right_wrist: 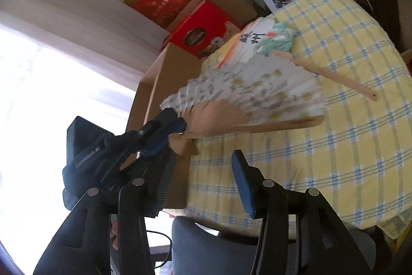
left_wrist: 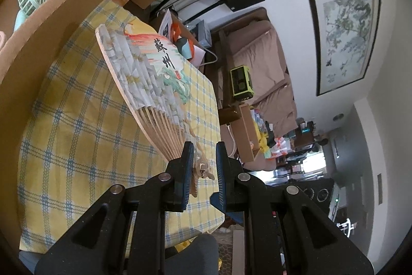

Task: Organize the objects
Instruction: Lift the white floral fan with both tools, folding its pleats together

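Folding fan held at its pivot over the checked surface

In the right wrist view, the left gripper (right_wrist: 177,124) at centre left is clenched on the pivot end of the folding fan (right_wrist: 247,97), whose open leaf spreads rightward above the yellow checked surface (right_wrist: 347,146). A second fan (right_wrist: 267,40) lies flat at upper right. The right gripper (right_wrist: 206,179), lower centre, is released, with nothing between its jaws. A cardboard box (right_wrist: 164,84) stands left of the fan.

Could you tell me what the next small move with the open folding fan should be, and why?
Probably bring the right gripper, jaws open and empty, to the fan's outer wooden rib and push it shut: the folding fan is spread wide above the checked tablecloth while the left gripper pinches its pivot.
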Available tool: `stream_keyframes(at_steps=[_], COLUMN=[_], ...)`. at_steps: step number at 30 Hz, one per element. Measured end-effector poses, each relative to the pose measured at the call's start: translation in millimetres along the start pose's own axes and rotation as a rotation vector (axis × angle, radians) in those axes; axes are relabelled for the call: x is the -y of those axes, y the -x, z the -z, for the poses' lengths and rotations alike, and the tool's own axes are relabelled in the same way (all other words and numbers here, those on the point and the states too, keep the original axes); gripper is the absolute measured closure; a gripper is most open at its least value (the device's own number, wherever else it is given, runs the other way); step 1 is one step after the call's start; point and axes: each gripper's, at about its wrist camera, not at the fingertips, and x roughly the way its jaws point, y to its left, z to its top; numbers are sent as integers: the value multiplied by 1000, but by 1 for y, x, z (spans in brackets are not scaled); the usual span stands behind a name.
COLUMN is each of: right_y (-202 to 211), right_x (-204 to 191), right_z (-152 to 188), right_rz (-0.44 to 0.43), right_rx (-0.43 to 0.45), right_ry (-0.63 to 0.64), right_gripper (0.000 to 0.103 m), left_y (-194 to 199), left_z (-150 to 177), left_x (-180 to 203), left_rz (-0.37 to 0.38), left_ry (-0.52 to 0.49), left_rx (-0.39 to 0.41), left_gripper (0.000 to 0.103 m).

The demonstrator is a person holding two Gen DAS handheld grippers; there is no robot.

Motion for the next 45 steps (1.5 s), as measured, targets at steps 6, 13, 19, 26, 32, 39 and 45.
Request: stream_keyframes(at_steps=[6,13,19,26,32,39,45], right_y=[-15,-25,-22,-8,-6,2,12], right_x=[28,51,49,38,30,28,24], right_z=[-6,-2,-8,-24,-28,-17,-19], right_rz=[-77,-88,-139,-169,-196,-203,-164], right_rx=[72,142,182,211,209,188,202], right_ry=[-215,-366,-391,-371,-378,-360,-314], right_gripper=[55,77,95,96,96,96,96], left_y=[-4,-11,-12,8,1,-4,2], left_z=[6,11,14,21,32,21,2], left_x=[-3,-8,-11,-19,-26,-32,-25], left_rz=[4,10,4,31,45,70,79], left_ry=[17,31,33,77,118,181,160], left_rx=[-8,-30,-43,-29,-53,31,88], left_gripper=[88,88,86,39,36,35,62])
